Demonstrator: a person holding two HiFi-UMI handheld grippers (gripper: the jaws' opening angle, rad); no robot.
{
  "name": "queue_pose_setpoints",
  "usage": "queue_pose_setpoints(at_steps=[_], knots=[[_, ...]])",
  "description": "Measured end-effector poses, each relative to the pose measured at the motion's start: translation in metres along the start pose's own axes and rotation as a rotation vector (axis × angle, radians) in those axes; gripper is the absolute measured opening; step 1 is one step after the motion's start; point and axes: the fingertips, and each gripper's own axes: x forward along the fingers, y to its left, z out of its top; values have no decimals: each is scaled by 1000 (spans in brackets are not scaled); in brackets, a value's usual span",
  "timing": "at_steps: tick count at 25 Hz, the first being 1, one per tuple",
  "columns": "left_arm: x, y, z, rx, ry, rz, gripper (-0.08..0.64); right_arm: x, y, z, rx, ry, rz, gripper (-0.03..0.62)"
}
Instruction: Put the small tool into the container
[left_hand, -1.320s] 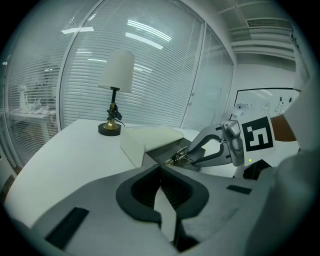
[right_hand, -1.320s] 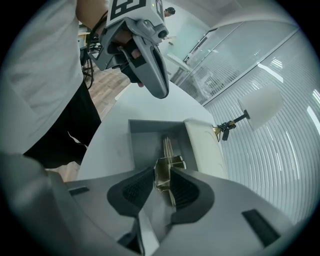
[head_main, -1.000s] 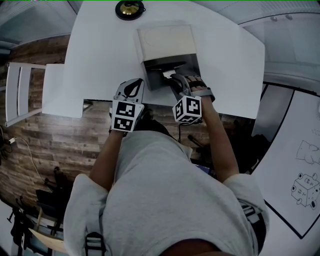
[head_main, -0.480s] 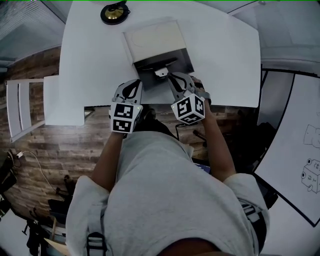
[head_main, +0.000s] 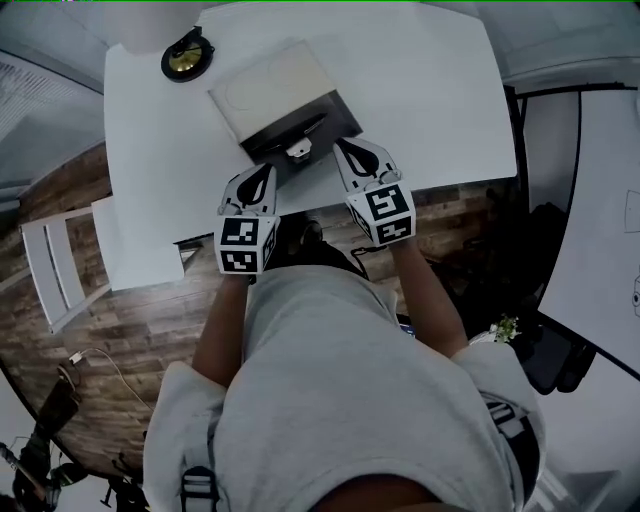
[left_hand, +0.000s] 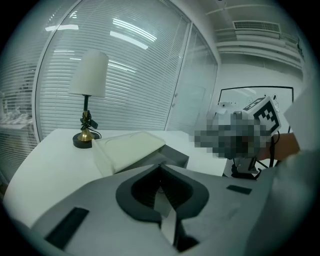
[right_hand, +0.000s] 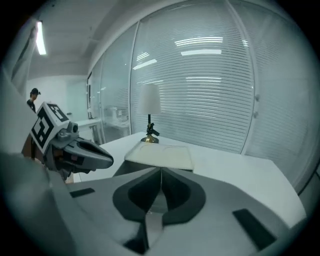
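The container (head_main: 262, 88) stands on the white table (head_main: 430, 100); its cream lid (head_main: 268, 82) covers the far part and a dark open tray faces me. A small pale tool (head_main: 297, 150) lies in that tray. My left gripper (head_main: 262, 172) hovers just before the tray's near left corner, jaws shut with nothing between them. My right gripper (head_main: 343, 148) is at the tray's right side, also shut and empty. From the left gripper view the container (left_hand: 150, 152) lies straight beyond my left gripper (left_hand: 160, 169). The right gripper view shows the lid (right_hand: 161, 155) past my right gripper (right_hand: 161, 172).
A brass-footed table lamp (head_main: 186, 55) with a white shade (left_hand: 89, 74) stands at the table's far left. The table's near edge (head_main: 300, 200) runs under both grippers. A white chair (head_main: 60, 270) is at the left, on the wooden floor.
My right gripper has drawn back from the container's tray to its right side. The small tool stays in the tray. The head view has swung, shifting the table leftward.
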Motion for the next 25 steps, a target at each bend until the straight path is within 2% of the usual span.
queue_pose_setpoints(at_steps=[4, 14, 25], knots=[[3, -10, 11, 19, -7, -26, 23, -15, -5, 10, 66, -64, -32, 26], [5, -30, 51, 82, -65, -54, 23, -46, -24, 38, 103, -177, -162, 25], [-29, -45, 132, 164, -255, -31, 23, -108, -37, 121, 48, -424, -284, 25]])
